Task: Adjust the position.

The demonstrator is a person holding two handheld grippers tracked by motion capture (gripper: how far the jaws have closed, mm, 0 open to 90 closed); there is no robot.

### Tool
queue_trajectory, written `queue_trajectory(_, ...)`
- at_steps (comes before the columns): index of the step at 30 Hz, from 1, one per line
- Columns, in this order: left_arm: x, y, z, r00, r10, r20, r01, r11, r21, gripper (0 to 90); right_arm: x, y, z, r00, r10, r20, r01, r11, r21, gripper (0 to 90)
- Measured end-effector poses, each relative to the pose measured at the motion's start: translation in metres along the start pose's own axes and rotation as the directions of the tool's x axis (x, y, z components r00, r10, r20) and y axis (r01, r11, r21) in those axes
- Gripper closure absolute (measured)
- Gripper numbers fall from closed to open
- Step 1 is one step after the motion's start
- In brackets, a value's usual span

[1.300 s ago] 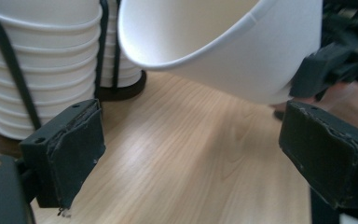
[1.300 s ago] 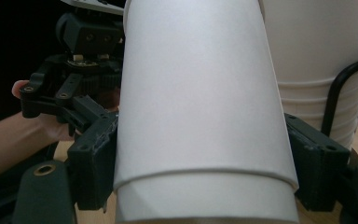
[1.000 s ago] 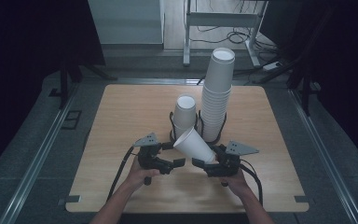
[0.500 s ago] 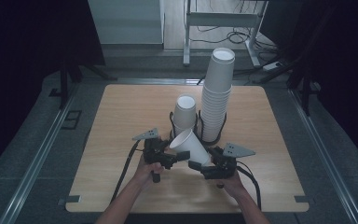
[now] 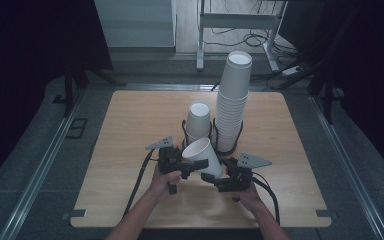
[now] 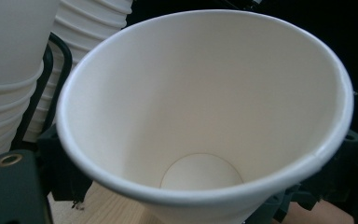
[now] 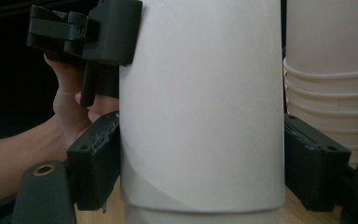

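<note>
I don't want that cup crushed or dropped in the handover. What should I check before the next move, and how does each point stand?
1. Right gripper clamped on the paper cup: ok; in the right gripper view both pads press its wall near the base.
2. Left gripper gripping the cup's rim: cannot tell; its jaws have just been closing there.
3. Cup wall undented: ok; rim and inside look round in the left gripper view.
4. Cup clear of the table: ok, held tilted above it.
5. Tall stack and short stack upright in the holder: ok.
</note>
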State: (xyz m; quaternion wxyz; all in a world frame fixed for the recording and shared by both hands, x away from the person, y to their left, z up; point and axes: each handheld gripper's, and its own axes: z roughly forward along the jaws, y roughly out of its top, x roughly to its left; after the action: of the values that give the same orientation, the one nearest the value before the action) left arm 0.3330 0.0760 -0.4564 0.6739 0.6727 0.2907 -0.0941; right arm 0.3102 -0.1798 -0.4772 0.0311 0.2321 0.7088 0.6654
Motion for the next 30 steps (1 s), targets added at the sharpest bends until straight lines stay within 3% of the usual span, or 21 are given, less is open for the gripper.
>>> queue_trajectory(4,0.000,-0.001,-0.002,0.9996,0.026,-0.008,-0.026,0.9997,0.000,13.4,0.000,0.001,0.000,1.0000,0.001,-0.001,-0.001,1.000,0.020,20.1)
queue_trajectory(7,-0.001,0.001,-0.005,0.9983,0.051,-0.028,-0.051,0.9987,0.001,13.5,0.000,0.002,0.000,1.0000,0.000,0.000,0.000,0.999,0.036,13.5)
queue_trajectory(12,-0.004,0.004,-0.014,0.9932,0.093,-0.070,-0.093,0.9956,0.011,13.6,-0.001,0.002,-0.002,0.9994,0.000,0.035,-0.002,0.998,0.061,10.7)
queue_trajectory(18,-0.010,0.008,-0.027,0.9759,0.162,-0.147,-0.157,0.9866,0.046,13.5,0.000,0.003,-0.007,0.9985,-0.004,0.056,0.001,0.998,0.058,10.7)
queue_trajectory(25,-0.011,0.010,-0.048,0.9560,0.189,-0.225,-0.180,0.9819,0.057,13.5,0.004,0.002,-0.015,0.9947,-0.030,0.098,0.024,0.998,0.065,12.6)
queue_trajectory(27,-0.011,0.009,-0.054,0.9476,0.196,-0.252,-0.186,0.9805,0.063,13.5,0.005,0.002,-0.016,0.9923,-0.042,0.117,0.034,0.997,0.070,13.3)
queue_trajectory(30,-0.011,0.008,-0.061,0.9285,0.216,-0.302,-0.201,0.9762,0.082,13.5,0.007,0.001,-0.017,0.9881,-0.059,0.142,0.048,0.996,0.080,14.0)
